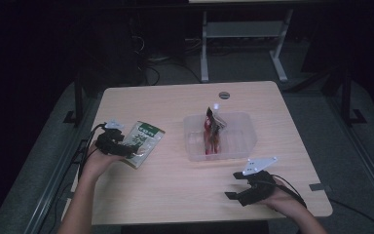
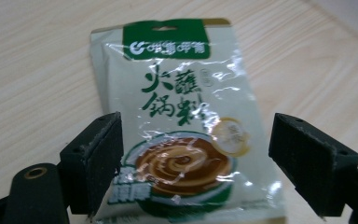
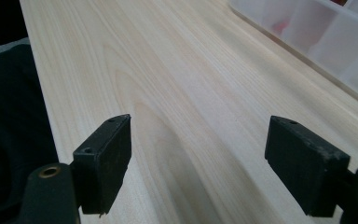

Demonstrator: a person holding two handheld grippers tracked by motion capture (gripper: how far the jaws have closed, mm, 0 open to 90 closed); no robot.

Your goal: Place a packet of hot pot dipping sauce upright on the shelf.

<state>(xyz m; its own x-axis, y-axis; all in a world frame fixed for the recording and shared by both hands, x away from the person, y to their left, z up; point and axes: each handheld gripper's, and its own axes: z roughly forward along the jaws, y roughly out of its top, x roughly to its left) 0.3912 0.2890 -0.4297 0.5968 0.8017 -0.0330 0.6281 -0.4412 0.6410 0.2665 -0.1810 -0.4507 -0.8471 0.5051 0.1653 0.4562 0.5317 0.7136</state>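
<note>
A flat white-and-green foil sauce sachet [image 2: 179, 126] lay face up on the pale wooden counter [image 1: 175, 195], toward its left side. Its green top band carried a white logo and a row of small white characters too soft to read. Below that, 4 large dark-green characters read 火锅蘸料. A gold round seal sat beside a picture of a bowl of swirled brown sauce; the writing on the seal and along the sachet's bottom edge was too blurred to make out.

The left gripper [image 2: 193, 163] stood over the sachet's lower end. Its fingers [image 2: 100, 158] were spread wide, 1 at each side edge of the packet, and the left gripper view showed no pad pressing on it. The high view showed that gripper [image 1: 131, 148] at the sachet's near-left corner.

The right gripper [image 1: 236, 187] rested near the counter's front right, well apart from the sachet. Its fingers [image 3: 105, 161] were wide, with bare wood between them.

A clear plastic rectangular tub [image 1: 243, 141] sat at mid-counter. A red-and-silver packet [image 1: 213, 129] stood upright in it, its print unreadable.
</note>
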